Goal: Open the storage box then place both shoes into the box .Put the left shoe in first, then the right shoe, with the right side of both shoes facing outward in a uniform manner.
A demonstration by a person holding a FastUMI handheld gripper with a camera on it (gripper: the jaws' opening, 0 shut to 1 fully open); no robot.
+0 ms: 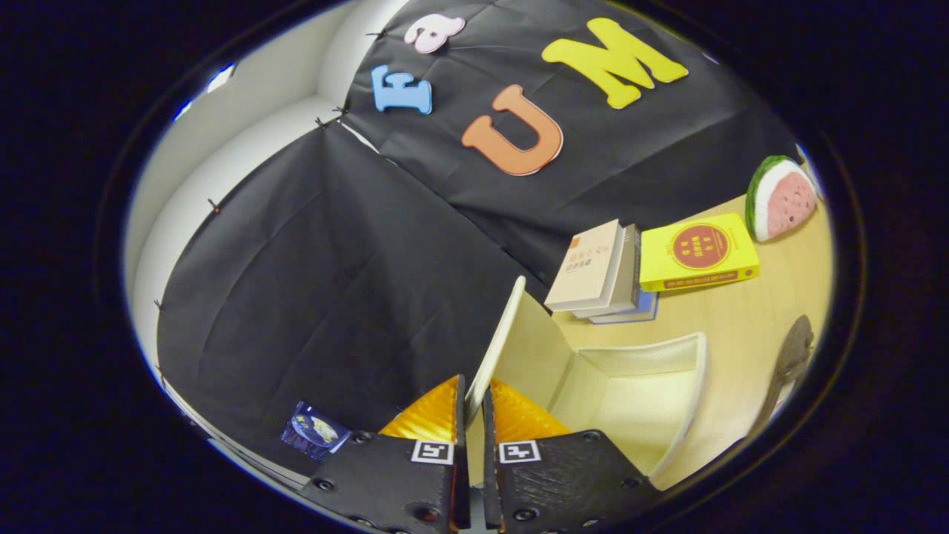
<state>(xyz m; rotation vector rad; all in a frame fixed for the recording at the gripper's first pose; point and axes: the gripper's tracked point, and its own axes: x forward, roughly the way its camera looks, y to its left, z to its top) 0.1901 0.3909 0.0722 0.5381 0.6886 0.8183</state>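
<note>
**Fingers pinching the lid of the storage box**

Fingers (469, 415) are pressed together on the thin edge of the storage box's lid (495, 341), one on each side of it, with the lid standing nearly upright between them. The storage box (671, 415) lies open just ahead of and beside the fingers on the tabletop (741, 311), and its pale inside looks empty. Beyond it lie a stack of books (597, 271), a yellow book (697, 252) and a watermelon slice toy (782, 196). A dark object (789, 356) past the box's far wall may be a shoe; I cannot tell.

The lid looks like thin, stiff, light plastic, likely smooth, so a grip near the middle of its free edge should swing it without twisting. The box itself seems light and may slide if the lid is pushed hard.
</note>
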